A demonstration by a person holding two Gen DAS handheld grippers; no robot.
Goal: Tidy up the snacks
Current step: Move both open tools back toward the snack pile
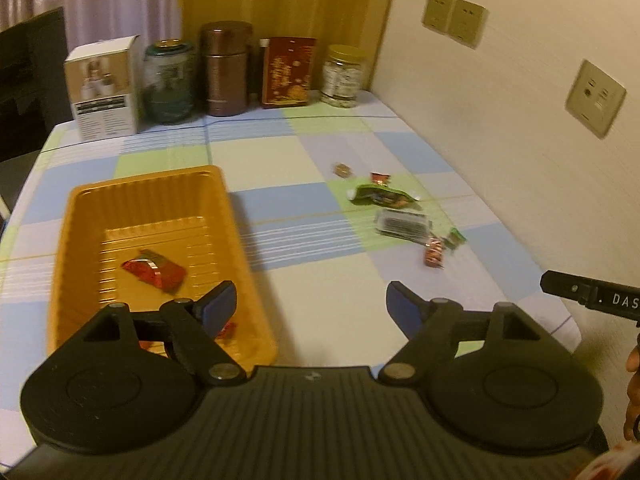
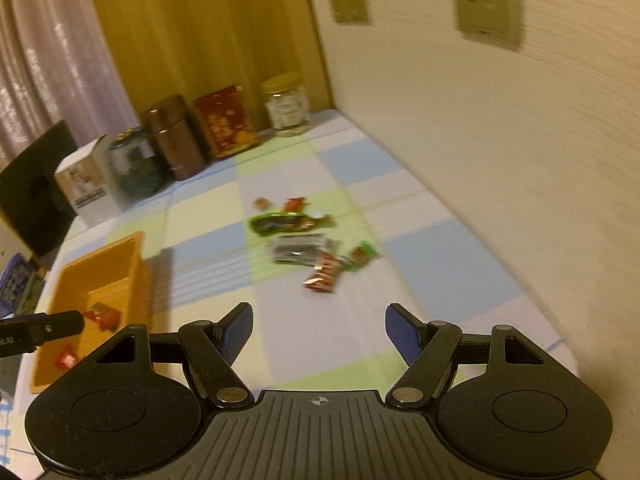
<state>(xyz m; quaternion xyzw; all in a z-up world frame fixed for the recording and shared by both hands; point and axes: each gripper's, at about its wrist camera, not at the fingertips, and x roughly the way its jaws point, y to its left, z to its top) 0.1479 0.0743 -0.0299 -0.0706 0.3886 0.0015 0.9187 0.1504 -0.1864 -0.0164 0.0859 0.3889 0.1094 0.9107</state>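
Note:
An orange tray (image 1: 160, 192) lies on the checked tablecloth at left and holds a red snack packet (image 1: 154, 271) and small red sweets. My left gripper (image 1: 310, 306) is open and empty, above the tray's near right corner. Loose snacks lie to the right: a green packet (image 1: 380, 195), a grey packet (image 1: 402, 224), a small red packet (image 1: 434, 255). In the right wrist view my right gripper (image 2: 319, 330) is open and empty, short of the same red packet (image 2: 322, 276), grey packet (image 2: 298, 250) and green packet (image 2: 280, 222). The tray (image 2: 100, 264) shows at left.
A white box (image 1: 105, 86), a green jar (image 1: 170, 82), a brown canister (image 1: 226, 68), a red box (image 1: 288, 72) and a yellow-lidded jar (image 1: 343, 76) stand along the table's far edge. A wall (image 1: 500, 140) with sockets runs along the right side. A dark chair (image 1: 28, 80) stands at far left.

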